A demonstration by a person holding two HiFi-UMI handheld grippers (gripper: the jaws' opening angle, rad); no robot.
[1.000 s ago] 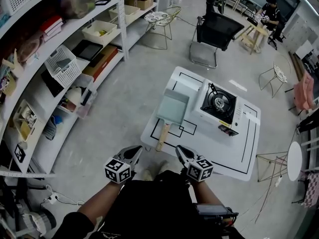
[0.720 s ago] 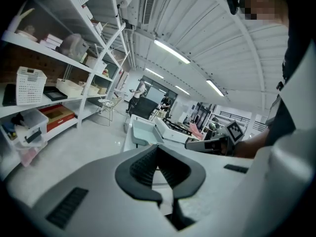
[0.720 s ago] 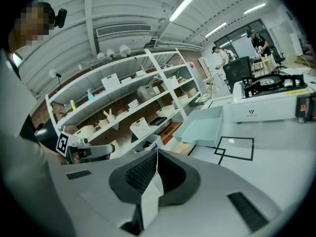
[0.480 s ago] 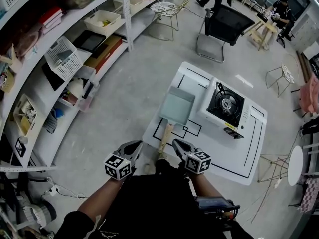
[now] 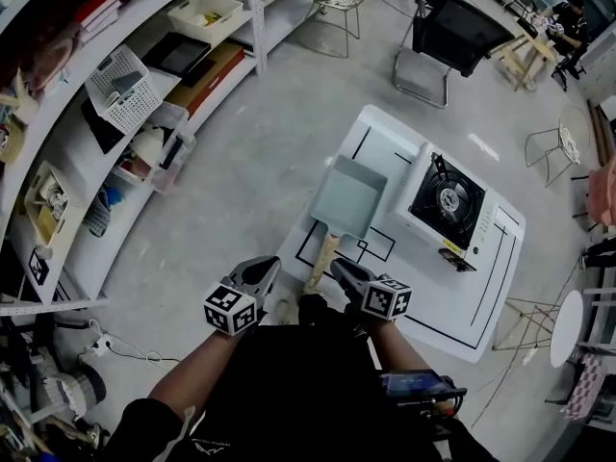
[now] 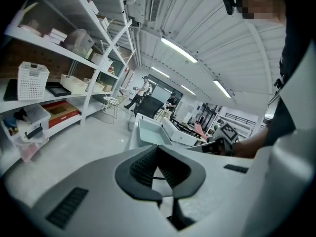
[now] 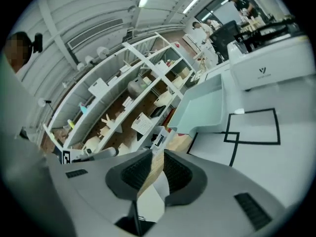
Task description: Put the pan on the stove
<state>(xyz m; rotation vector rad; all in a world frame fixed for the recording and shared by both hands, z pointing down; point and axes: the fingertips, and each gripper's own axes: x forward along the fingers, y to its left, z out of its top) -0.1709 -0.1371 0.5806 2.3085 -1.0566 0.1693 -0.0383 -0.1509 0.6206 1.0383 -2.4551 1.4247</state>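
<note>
A pale blue-green rectangular pan (image 5: 348,198) with a wooden handle (image 5: 320,256) lies on the low white table (image 5: 452,296), left of the portable gas stove (image 5: 448,200). My right gripper (image 5: 339,269) hovers just right of the handle's near end. Its jaws have just been opening and stand a little apart; in the right gripper view the handle (image 7: 180,143) shows through the gap of the right gripper (image 7: 154,154), and the pads do not press on it. My left gripper (image 5: 268,267) hangs shut and empty left of the handle. The left gripper (image 6: 158,149) faces the pan (image 6: 148,135).
Shelving (image 5: 125,85) with baskets, boxes and trays curves along the left. A black chair (image 5: 457,37) stands beyond the table, and wire chairs and stools stand at the back and right. Black outlines (image 5: 371,248) are taped on the tabletop. Bare concrete floor (image 5: 241,181) lies between shelves and table.
Both grippers have come forward toward the table's near edge. The right one has dropped and rolled, and now sits beside the end of the pan's handle. The pan has not moved.
</note>
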